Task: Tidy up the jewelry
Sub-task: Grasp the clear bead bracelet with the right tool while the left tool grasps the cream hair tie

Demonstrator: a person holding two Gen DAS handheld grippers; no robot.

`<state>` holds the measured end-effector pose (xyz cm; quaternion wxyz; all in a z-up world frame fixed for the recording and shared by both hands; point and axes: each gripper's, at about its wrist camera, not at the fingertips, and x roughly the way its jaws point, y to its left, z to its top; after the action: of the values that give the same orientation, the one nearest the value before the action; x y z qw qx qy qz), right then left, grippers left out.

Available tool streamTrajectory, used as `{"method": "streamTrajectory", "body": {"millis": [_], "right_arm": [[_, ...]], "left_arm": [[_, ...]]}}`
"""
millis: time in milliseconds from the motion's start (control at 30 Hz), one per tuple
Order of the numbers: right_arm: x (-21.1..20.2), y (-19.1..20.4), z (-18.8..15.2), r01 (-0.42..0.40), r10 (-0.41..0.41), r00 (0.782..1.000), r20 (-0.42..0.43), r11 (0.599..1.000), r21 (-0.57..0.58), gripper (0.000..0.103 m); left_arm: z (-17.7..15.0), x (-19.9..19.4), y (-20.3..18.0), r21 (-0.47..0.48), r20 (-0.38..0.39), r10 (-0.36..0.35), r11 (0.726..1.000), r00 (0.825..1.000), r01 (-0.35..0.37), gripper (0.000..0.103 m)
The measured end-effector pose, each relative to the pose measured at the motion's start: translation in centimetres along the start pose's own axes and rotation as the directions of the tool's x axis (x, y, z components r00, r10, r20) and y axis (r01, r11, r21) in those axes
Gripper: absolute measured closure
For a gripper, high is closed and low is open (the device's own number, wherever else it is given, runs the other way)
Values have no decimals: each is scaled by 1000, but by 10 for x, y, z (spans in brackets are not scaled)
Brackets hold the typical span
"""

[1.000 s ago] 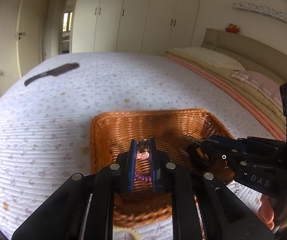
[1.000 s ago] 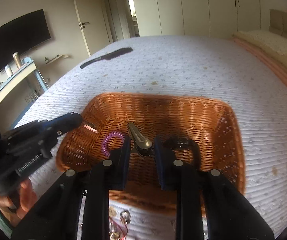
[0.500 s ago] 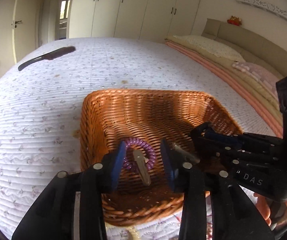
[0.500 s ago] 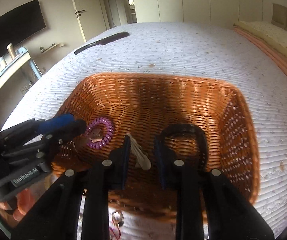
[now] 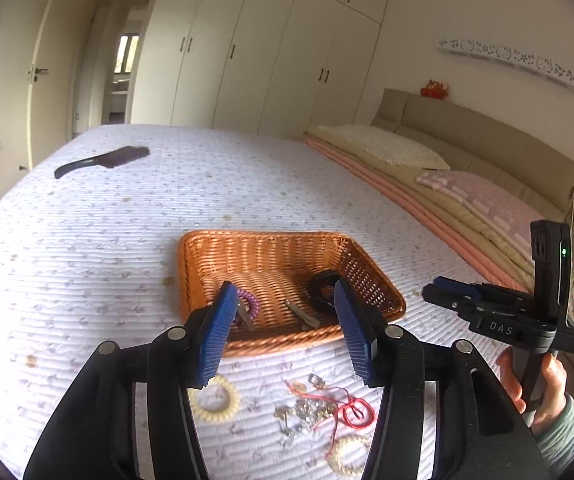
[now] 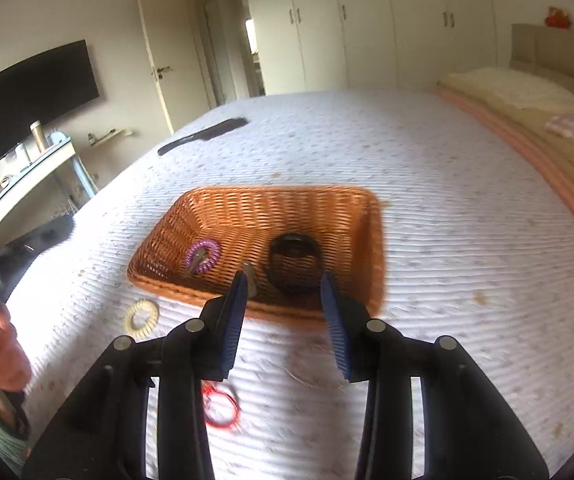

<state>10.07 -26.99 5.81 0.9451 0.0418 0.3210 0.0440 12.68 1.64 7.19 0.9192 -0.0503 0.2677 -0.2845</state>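
Observation:
An orange wicker basket (image 5: 223, 248) (image 6: 373, 240) sits on the bed. Inside lie a purple coil tie (image 5: 250, 304) (image 6: 203, 255), two metal hair clips (image 5: 302, 314) (image 6: 250, 276) and a black band (image 5: 321, 285) (image 6: 295, 256). My left gripper (image 5: 285, 330) is open and empty, raised above the basket's near edge. My right gripper (image 6: 283, 316) is open and empty, also raised in front of the basket; it shows at the right of the left wrist view (image 5: 445, 292). On the bedspread nearer me lie a cream coil tie (image 5: 215, 398) (image 6: 141, 314), a red string bracelet (image 5: 351, 410) (image 6: 221, 406) and small jewelry pieces (image 5: 307, 408).
A dark hairbrush (image 5: 101, 160) (image 6: 203, 135) lies far across the bed. Pillows and folded blankets (image 5: 427, 176) line the right side. A desk (image 6: 27, 176) and wall TV (image 6: 39, 96) stand beyond the bed's left edge.
Both grippers opened wider and pulled back and up out of the basket. The hair clips they carried now lie in the basket, the left one's on the purple tie.

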Motion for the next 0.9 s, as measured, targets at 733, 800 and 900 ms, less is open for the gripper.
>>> {"method": "streamTrajectory", "body": {"millis": [733, 800, 900], "right_arm": [[71, -60, -72, 100, -79, 981, -177, 988, 116, 68], [78, -55, -74, 103, -83, 977, -198, 990, 93, 68], [83, -47, -75, 123, -112, 973, -202, 991, 44, 68]], "left_arm": [[-80, 73, 75, -103, -310, 172, 972, 935, -213, 55], [-82, 78, 74, -83, -319, 187, 971, 929, -224, 55], [-86, 85, 71, -54, -338, 214, 968, 917, -246, 55]]}}
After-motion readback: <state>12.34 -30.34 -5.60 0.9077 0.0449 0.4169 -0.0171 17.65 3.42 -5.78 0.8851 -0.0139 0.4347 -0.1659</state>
